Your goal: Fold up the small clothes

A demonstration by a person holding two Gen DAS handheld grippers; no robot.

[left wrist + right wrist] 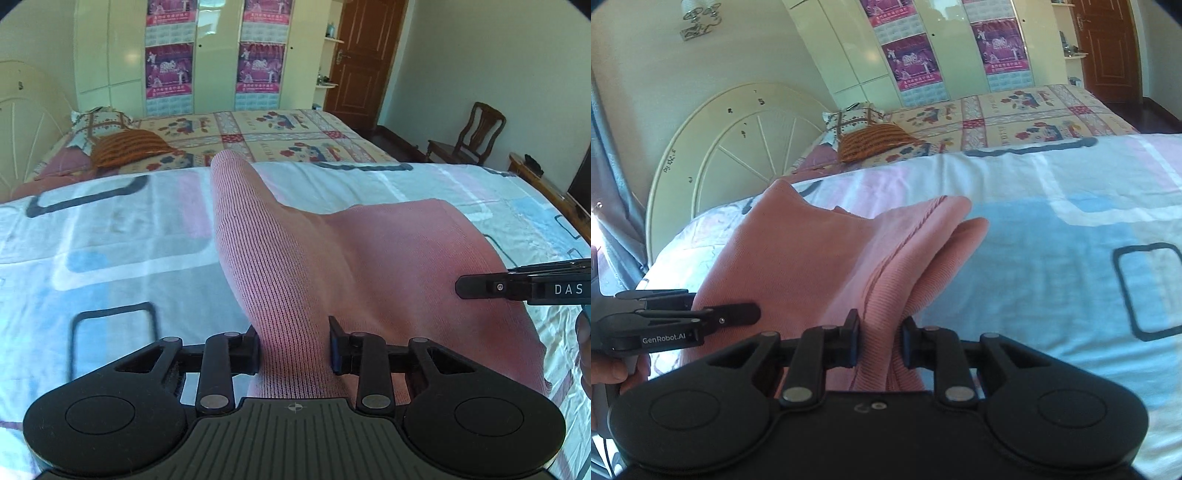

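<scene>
Pinching a pink knit garment from both ends over the bed.

The garment is a soft ribbed knit, salmon pink, bunched into thick folds and lifted off the pastel block-print bedsheet, so it runs straight ahead from each gripper and sags toward the sheet further out. The left gripper has its jaws partly closed, clamped on a raised ridge of the knit that fills the gap between the fingers. The right gripper is closed down narrower, nipping a stack of folded layers with a darker ribbed seam showing. In the right wrist view the left gripper sits off to the left against the cloth; a floral quilt lies beyond.
</scene>
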